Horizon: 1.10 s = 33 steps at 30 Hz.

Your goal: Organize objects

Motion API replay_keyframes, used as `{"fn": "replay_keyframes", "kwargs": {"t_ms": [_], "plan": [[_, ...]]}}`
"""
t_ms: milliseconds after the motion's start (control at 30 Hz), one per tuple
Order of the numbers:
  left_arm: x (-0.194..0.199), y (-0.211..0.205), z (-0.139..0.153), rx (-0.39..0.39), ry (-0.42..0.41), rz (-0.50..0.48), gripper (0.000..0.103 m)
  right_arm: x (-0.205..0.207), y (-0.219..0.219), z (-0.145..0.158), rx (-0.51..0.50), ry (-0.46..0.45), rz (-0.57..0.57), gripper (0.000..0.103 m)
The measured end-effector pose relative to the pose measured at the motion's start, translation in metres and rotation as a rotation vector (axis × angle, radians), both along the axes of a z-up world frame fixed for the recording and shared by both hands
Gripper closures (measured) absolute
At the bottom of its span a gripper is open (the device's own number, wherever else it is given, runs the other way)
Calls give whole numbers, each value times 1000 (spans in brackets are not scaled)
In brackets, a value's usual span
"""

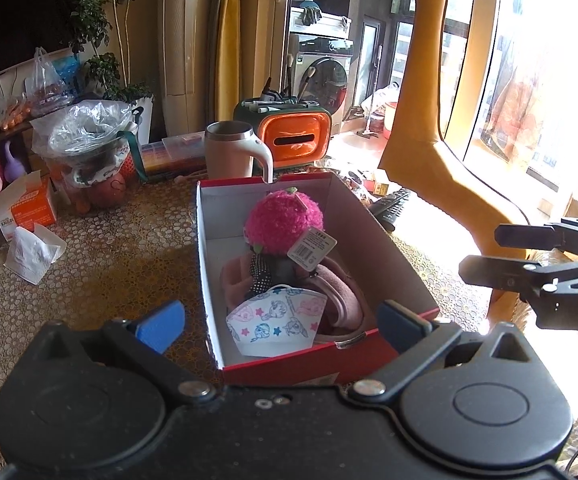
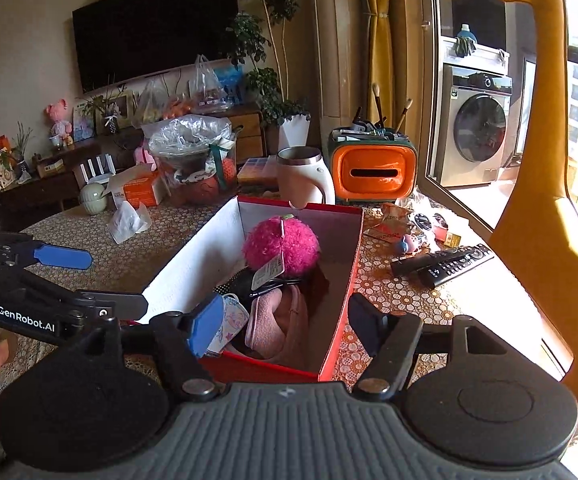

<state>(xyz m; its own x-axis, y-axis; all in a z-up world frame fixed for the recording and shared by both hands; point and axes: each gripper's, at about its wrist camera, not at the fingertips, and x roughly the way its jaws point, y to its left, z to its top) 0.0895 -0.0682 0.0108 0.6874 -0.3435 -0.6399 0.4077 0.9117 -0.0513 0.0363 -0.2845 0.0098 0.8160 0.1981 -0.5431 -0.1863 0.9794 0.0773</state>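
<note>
A red shoe box point(image 1: 369, 216) point(image 2: 341, 320) with a white inside stands open on the patterned table. It holds a pink fuzzy plush point(image 1: 285, 220) point(image 2: 281, 246) with a price tag, pink earmuffs point(image 1: 341, 300) point(image 2: 277, 324) and a cartoon-print face mask point(image 1: 277, 320) point(image 2: 231, 318) at the near end. My left gripper point(image 1: 281, 326) hovers open over the box's near end, its blue pads wide apart around the mask without touching it. My right gripper point(image 2: 289, 328) is open above the same end, nothing between its fingers; in the left wrist view it shows at the right point(image 1: 489, 256).
Behind the box stand a white-handled mug point(image 1: 233, 152) point(image 2: 303, 176) and an orange pen holder point(image 1: 297, 136) point(image 2: 373, 170). Remote controls point(image 2: 445, 266) and small clutter lie to the right, a crumpled tissue point(image 1: 33, 254) to the left. A yellow giraffe figure point(image 2: 545, 200) rises at the right.
</note>
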Motion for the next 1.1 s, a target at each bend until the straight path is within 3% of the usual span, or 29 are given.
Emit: {"fn": "replay_keyframes", "kwargs": {"t_ms": [300, 667, 1100], "plan": [[-17, 3, 7, -16, -42, 1, 0, -26, 3, 1, 41, -77, 5, 1], [-40, 2, 12, -52, -96, 12, 0, -50, 3, 0, 47, -117, -58, 0], [-46, 5, 6, -85, -63, 2, 0, -54, 8, -4, 50, -96, -54, 0]]}}
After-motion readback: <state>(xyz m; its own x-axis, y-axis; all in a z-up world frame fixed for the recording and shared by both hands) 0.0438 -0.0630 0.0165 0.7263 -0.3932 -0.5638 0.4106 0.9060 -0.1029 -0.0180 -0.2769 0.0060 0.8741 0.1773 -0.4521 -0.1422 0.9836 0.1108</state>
